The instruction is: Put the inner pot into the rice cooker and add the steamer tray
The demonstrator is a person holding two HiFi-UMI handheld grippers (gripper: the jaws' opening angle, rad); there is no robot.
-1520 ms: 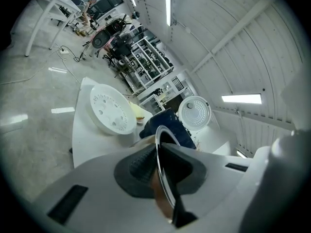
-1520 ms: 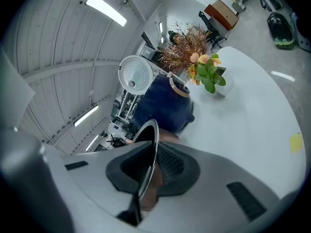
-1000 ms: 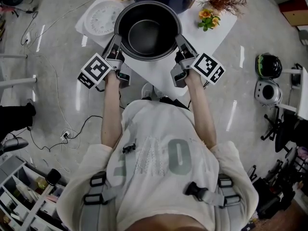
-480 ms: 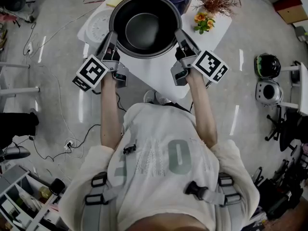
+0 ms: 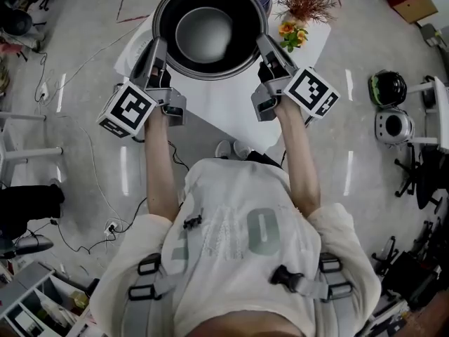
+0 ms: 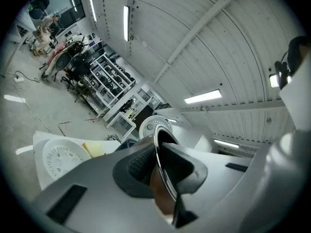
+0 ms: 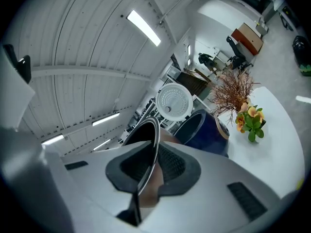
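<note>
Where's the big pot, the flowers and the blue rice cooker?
inner pot (image 5: 203, 34): head view, on its bottom inside.
flowers (image 5: 287, 29): head view, on a bloom.
rice cooker (image 7: 211, 139): right gripper view, on its blue side wall.

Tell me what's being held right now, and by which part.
The inner pot, by its rim: the left hand-held gripper clamps the left edge, the right hand-held gripper the opposite edge.
</note>
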